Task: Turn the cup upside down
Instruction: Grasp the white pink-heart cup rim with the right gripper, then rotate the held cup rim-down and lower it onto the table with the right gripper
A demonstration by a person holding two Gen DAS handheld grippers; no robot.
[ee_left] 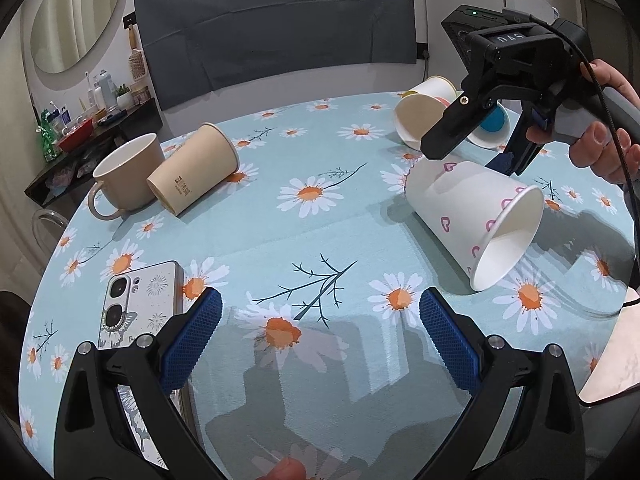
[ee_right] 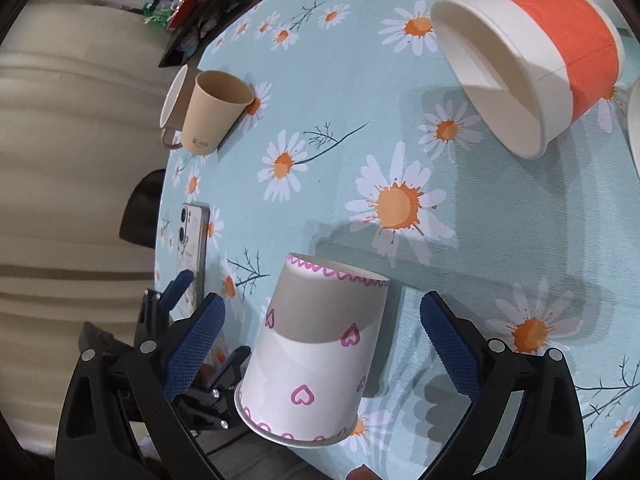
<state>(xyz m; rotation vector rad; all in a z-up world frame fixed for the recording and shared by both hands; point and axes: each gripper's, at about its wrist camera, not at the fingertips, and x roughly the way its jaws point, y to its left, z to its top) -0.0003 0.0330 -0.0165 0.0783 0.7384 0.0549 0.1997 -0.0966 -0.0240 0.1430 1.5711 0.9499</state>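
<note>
A white paper cup with pink hearts (ee_left: 476,216) lies on its side on the daisy tablecloth, mouth toward the near right. In the right wrist view the heart cup (ee_right: 316,352) sits between the open blue pads without touching them, base pointing away. My right gripper (ee_right: 322,340) is open around it; in the left wrist view the right gripper (ee_left: 472,148) hovers just above the cup's base end. My left gripper (ee_left: 320,336) is open and empty over bare cloth, left of the cup.
A beige cup (ee_left: 196,168) lies against a beige mug (ee_left: 128,176) at the far left. A phone (ee_left: 140,304) lies near my left finger. An orange-banded cup (ee_right: 536,68) and other paper cups (ee_left: 424,120) lie on their sides beyond.
</note>
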